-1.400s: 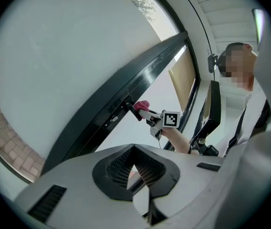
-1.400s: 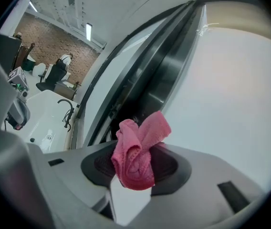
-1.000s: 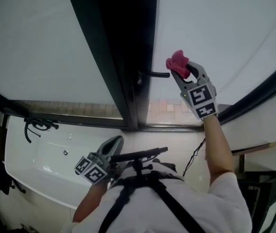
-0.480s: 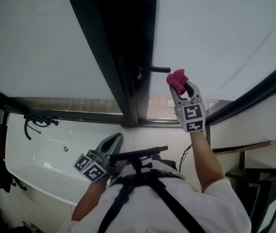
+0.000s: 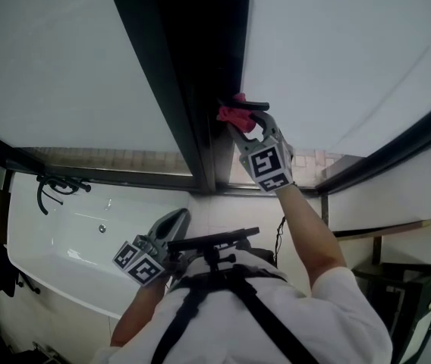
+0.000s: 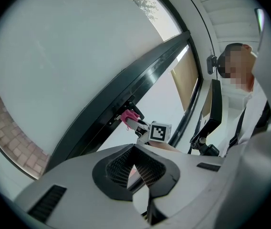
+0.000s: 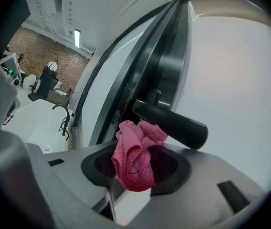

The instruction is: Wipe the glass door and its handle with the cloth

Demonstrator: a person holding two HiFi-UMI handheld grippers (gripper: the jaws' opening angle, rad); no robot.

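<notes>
The frosted glass door [image 5: 337,44] has a dark frame [image 5: 193,89] and a black lever handle [image 5: 255,105]. My right gripper [image 5: 240,121] is raised to that handle and shut on a crumpled pink cloth [image 5: 230,113]. The cloth is pressed against the handle's inner end, close to the frame. In the right gripper view the cloth [image 7: 133,152] bulges from the jaws just under the handle [image 7: 173,122]. My left gripper [image 5: 174,224] hangs low by my waist, shut and holding nothing. Its own view shows the cloth [image 6: 128,115] at the handle from below.
A white bathtub [image 5: 71,241] with a black tap [image 5: 58,189] lies at the lower left. A second frosted pane [image 5: 56,59] stands left of the frame. A black chest rig [image 5: 215,243] sits on the person's front, and dark furniture [image 5: 413,294] is at the lower right.
My right gripper carried the cloth from the handle's free end, down a little, then left along the handle towards the frame. The left gripper stayed where it was.
</notes>
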